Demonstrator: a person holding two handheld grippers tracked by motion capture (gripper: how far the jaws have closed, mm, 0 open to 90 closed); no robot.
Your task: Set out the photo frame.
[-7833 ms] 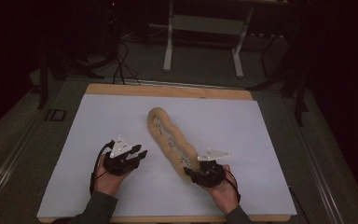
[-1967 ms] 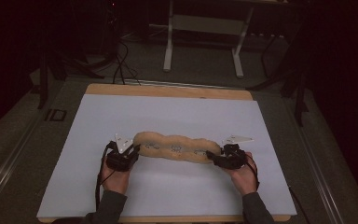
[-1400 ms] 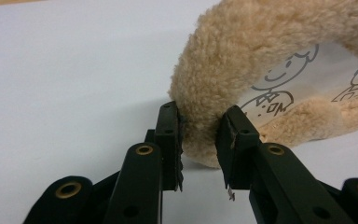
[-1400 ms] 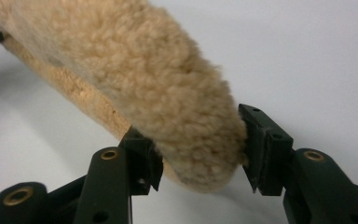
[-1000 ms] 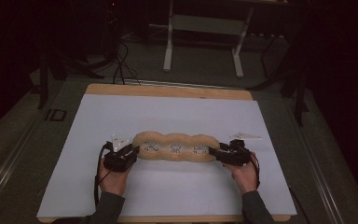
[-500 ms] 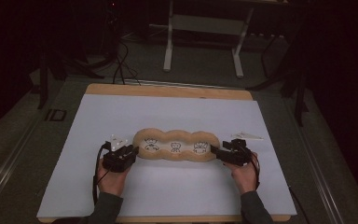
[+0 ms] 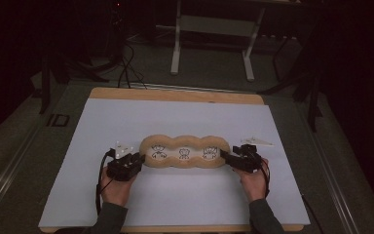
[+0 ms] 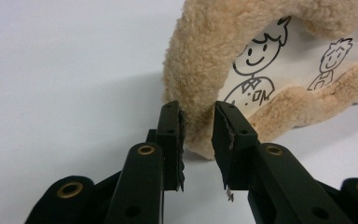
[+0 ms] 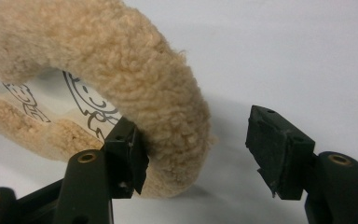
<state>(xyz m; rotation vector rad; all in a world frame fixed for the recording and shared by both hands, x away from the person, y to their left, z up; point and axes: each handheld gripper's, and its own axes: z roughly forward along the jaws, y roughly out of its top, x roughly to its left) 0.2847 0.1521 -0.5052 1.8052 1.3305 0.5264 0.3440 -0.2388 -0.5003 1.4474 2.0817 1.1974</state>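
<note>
Both tools sit at the ends of the plush pad (image 7: 184, 152), the long fleecy cushion with three cartoon drawings on its pale middle strip. It lies crosswise on the white sheet (image 7: 126, 117) that covers the worktop (image 7: 175, 94), a little nearer the person than the sheet's centre.

At the pad's left end, the left tool (image 8: 196, 140) has its jaws narrowed around the fleecy rim. From its own camera one pad touches the plush while the other stands a sliver clear, so I would call it nearly closed rather than gripping.

At the pad's right end, the right tool (image 9: 193, 149) stands far wider. Its jaws have just been closing a little, with the rounded end of the pad between them: one jaw rests against the inner edge beside a drawing, and the other hangs well apart from the fleece.

My reading is that the pad has been laid out straight with its drawings up, and the step in hand is either letting go or taking a fresh hold. The next move depends on which. Letting go means backing both tools straight off so the fleece doesn't snag and drag. Lifting means closing both on the rim first, or the pad will slip out.
</note>
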